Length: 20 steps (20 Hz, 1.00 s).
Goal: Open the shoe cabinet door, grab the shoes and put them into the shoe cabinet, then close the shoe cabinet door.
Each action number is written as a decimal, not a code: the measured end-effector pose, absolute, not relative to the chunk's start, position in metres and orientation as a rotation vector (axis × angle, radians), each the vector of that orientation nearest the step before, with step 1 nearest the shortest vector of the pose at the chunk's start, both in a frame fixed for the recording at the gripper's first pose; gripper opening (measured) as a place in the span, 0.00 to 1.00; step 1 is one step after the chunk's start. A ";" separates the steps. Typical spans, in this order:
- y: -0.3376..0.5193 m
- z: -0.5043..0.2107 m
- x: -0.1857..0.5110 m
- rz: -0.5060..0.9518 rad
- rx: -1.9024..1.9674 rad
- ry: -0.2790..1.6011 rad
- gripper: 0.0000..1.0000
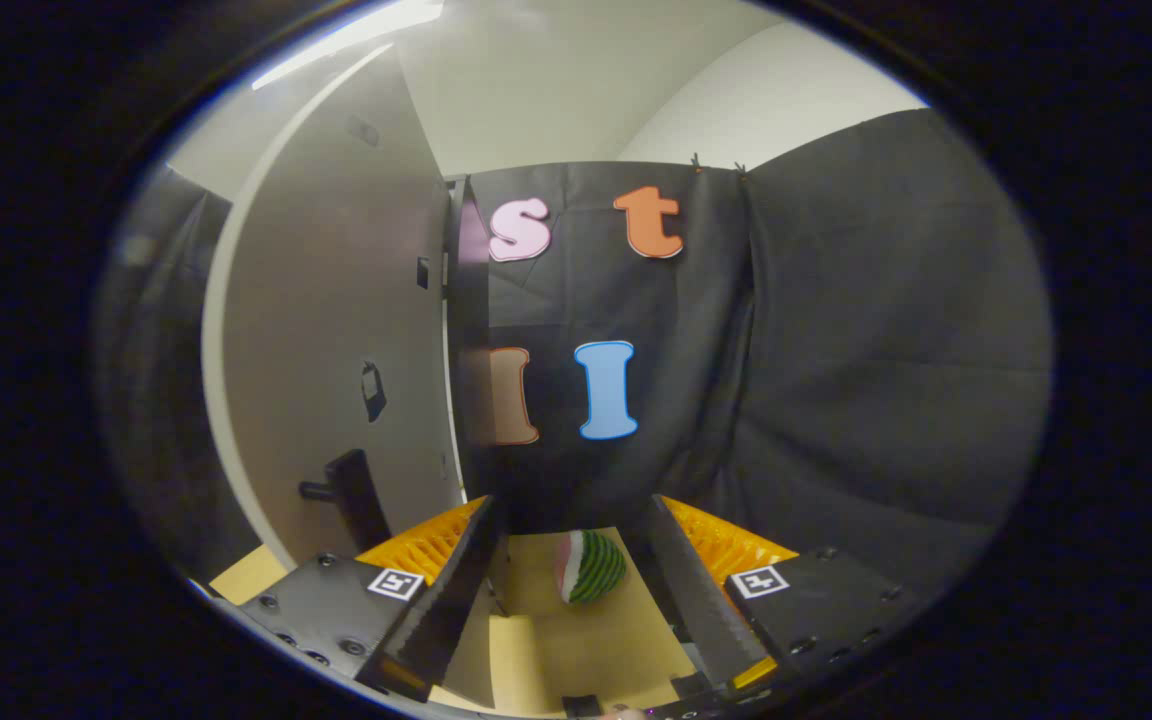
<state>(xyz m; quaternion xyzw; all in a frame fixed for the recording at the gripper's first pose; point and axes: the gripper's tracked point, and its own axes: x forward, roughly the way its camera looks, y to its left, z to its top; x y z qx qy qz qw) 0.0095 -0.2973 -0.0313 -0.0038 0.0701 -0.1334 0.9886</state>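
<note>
A recording booth set up indoors, not a lived-in home: black cloth (836, 330) hangs as the back and side walls, pinned along its top edge below a plain pale ceiling (576, 80). A tall grey cabinet door (336, 330) with a dark handle (356, 495) stands on a bare tan worktop (576, 650), staged like a test fixture.

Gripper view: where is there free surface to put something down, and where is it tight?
The gripper is open, its fingers holding nothing. Bare tan surface lies between them, nearer than the watermelon-patterned shoe. Another bare strip shows at the foot of the cabinet door. It is tight by the door's dark handle and around the shoe, close to the black cloth wall.
</note>
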 end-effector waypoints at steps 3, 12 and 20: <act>-0.293 -0.044 0.033 -0.239 -0.011 0.166 0.95; -0.282 -0.050 0.051 -0.234 -0.018 0.176 0.92; -0.210 -0.056 0.061 -0.181 -0.014 0.164 0.91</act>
